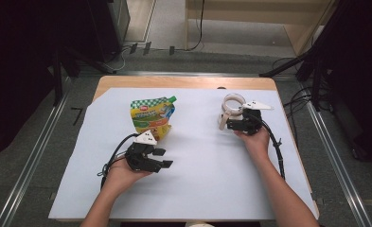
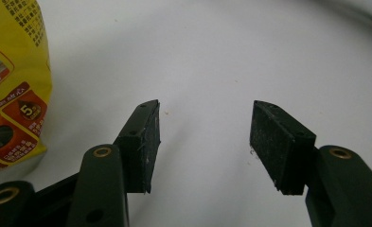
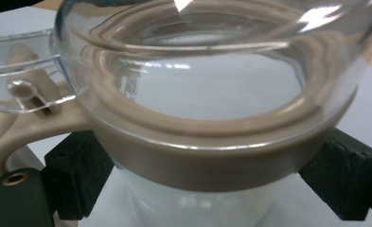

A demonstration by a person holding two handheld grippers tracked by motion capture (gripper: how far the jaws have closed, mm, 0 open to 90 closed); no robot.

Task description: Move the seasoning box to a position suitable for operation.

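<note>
A white-covered wooden table (image 1: 183, 81) stands on grey floor (image 1: 41, 127), pale wooden furniture (image 1: 259, 14) behind.

Two grippers work over the table: the left gripper (image 1: 163, 158) sits at lower left of centre in the high view, the right gripper (image 1: 227, 122) at upper right. One yellow-green spouted pouch (image 1: 152, 117) lies upper left of centre. One clear jar with a beige rim (image 1: 232, 105) stands upper right. One white sheet (image 1: 202, 170) covers one wooden table (image 1: 183, 82).
</note>
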